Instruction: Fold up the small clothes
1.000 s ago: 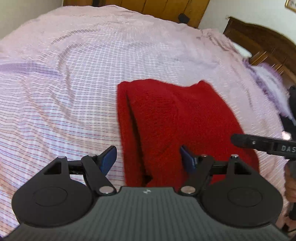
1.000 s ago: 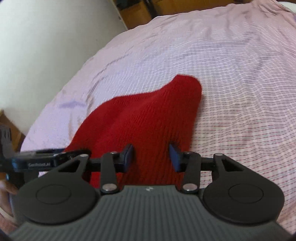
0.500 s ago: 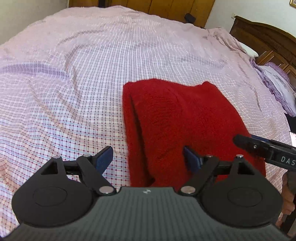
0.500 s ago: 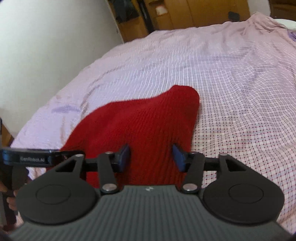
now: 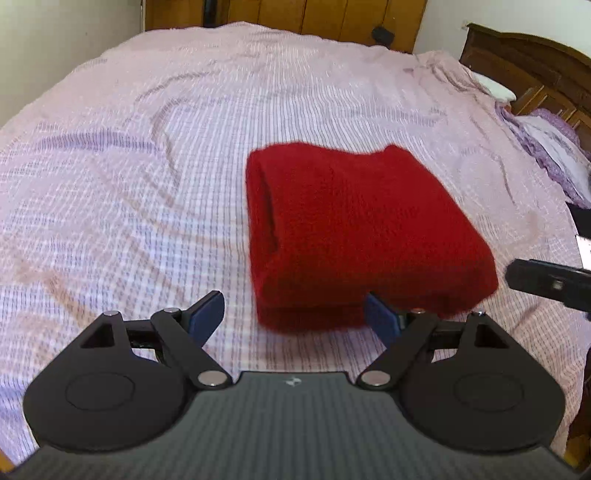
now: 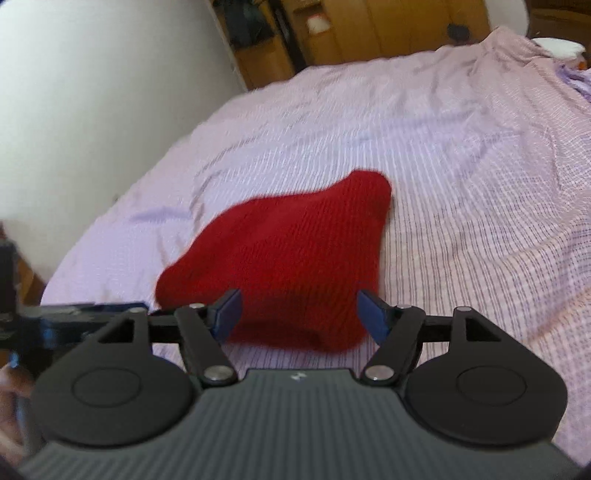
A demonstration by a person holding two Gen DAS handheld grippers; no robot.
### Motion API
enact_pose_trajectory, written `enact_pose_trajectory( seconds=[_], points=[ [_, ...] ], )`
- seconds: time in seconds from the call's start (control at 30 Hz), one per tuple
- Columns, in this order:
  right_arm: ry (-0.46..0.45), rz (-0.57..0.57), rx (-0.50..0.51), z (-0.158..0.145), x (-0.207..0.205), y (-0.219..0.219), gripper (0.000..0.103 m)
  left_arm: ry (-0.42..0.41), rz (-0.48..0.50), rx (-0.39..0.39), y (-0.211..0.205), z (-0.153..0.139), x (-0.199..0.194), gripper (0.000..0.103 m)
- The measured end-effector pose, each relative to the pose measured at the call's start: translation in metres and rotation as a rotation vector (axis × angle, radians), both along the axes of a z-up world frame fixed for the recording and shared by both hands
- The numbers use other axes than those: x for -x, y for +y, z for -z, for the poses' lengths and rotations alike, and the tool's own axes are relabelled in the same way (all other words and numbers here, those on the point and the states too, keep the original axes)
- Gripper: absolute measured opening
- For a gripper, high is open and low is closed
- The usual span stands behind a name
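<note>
A red knitted garment (image 5: 354, 229) lies folded in a thick rectangle on the pink checked bedsheet (image 5: 129, 184). It also shows in the right wrist view (image 6: 291, 266). My left gripper (image 5: 295, 314) is open and empty, held just short of the garment's near edge. My right gripper (image 6: 299, 314) is open and empty, over the garment's near edge. The right gripper's finger (image 5: 546, 282) shows at the right of the left wrist view. The left gripper's finger (image 6: 81, 315) shows at the left of the right wrist view.
A dark wooden headboard (image 5: 528, 62) and purple pillows (image 5: 550, 147) are at the right. Wooden wardrobe doors (image 5: 295, 14) stand beyond the bed. A white wall (image 6: 92, 92) runs along the bed's left side.
Both grippers have pulled back and risen from the folded red garment, so more bed shows. Both sets of jaws have opened wider.
</note>
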State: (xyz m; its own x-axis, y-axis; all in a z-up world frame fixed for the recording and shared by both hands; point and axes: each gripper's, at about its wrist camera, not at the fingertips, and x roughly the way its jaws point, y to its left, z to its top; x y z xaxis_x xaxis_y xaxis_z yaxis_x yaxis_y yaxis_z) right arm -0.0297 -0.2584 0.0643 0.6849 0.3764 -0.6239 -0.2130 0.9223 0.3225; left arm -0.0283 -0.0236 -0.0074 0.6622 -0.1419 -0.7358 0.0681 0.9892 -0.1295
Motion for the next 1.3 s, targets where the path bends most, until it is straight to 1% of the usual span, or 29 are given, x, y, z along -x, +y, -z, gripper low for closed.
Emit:
enact_pose_trajectory(
  seconds=[0.03,0.1,0.17,0.23,0.3,0.37,0.47,0.53,0.6,0.67,0.83,0.97,1.3],
  points=[
    [0.01,-0.013,0.024,-0.005,0.004,0.0,0.071,0.005,0.0,-0.002,-0.001,0.002,0.002,0.086],
    [0.0,-0.036,0.07,-0.01,0.013,0.001,0.071,0.007,-0.001,-0.006,-0.004,0.004,0.004,0.086],
    [-0.008,-0.048,0.102,-0.004,0.019,0.004,0.082,0.005,-0.004,-0.008,-0.006,0.007,0.007,0.086],
    [-0.004,-0.053,0.103,0.011,0.02,0.007,0.081,0.004,-0.018,-0.006,-0.008,0.011,0.009,0.087],
    [0.008,-0.046,0.08,0.03,0.017,0.011,0.081,0.011,-0.039,-0.012,-0.011,0.018,0.009,0.087],
    [-0.008,-0.028,0.08,0.045,0.014,0.014,0.081,0.013,-0.05,-0.044,-0.015,0.025,0.006,0.087],
    [-0.044,0.041,0.167,0.064,0.008,0.025,0.081,-0.002,-0.064,-0.072,-0.019,0.036,0.005,0.087],
    [-0.034,0.077,0.201,0.074,0.005,0.029,0.081,0.008,-0.079,-0.07,-0.02,0.044,0.004,0.087],
    [-0.003,0.08,0.177,0.08,0.005,0.029,0.081,0.021,-0.088,-0.071,-0.019,0.052,0.002,0.087],
    [0.011,0.066,0.141,0.084,0.007,0.027,0.081,0.024,-0.089,-0.088,-0.021,0.059,0.001,0.087],
    [0.048,0.094,0.146,0.098,0.007,0.026,0.08,0.016,-0.088,-0.143,-0.03,0.065,-0.002,0.087],
    [0.047,0.094,0.146,0.101,0.01,0.029,0.081,0.015,-0.089,-0.166,-0.034,0.068,-0.002,0.087],
    [0.056,0.096,0.129,0.103,0.008,0.026,0.081,0.017,-0.092,-0.176,-0.035,0.071,-0.003,0.089]
  ],
)
